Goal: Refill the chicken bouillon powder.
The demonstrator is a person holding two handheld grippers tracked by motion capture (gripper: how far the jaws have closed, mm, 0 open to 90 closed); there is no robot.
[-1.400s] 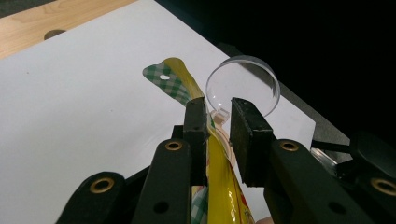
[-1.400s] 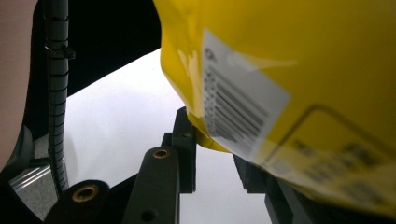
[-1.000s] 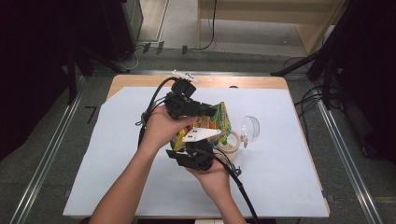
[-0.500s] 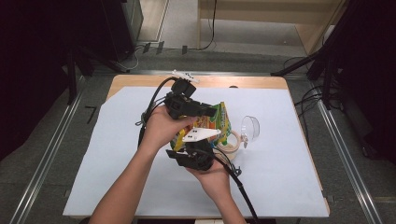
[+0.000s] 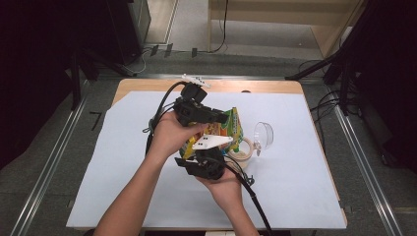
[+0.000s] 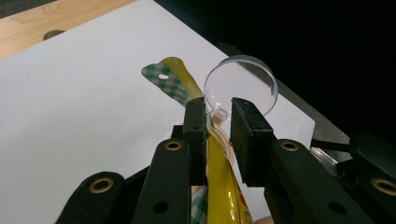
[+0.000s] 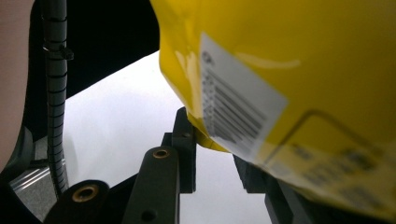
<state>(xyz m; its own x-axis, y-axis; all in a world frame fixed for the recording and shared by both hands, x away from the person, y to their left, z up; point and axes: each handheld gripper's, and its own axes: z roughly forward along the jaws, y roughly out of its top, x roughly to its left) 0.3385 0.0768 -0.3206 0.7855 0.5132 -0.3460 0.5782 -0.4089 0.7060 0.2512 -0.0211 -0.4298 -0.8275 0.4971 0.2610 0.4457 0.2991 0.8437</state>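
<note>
A yellow snack bag (image 5: 227, 132) is held above the white tabletop (image 5: 295, 196) between both grippers, just beside a clear plastic cup (image 5: 263, 135) lying on its side and a roll of tape (image 5: 244, 149). The left gripper (image 6: 217, 125) has its jaws clenched on the bag's green-checked sealed edge. The right gripper (image 7: 215, 140) grasps the bag's lower edge. A white barcode label (image 7: 238, 112) shows on the bag; its print is too blurred to read.

Black two-jaw grippers with brass-ringed screw holes, ribbed black cables.
</note>
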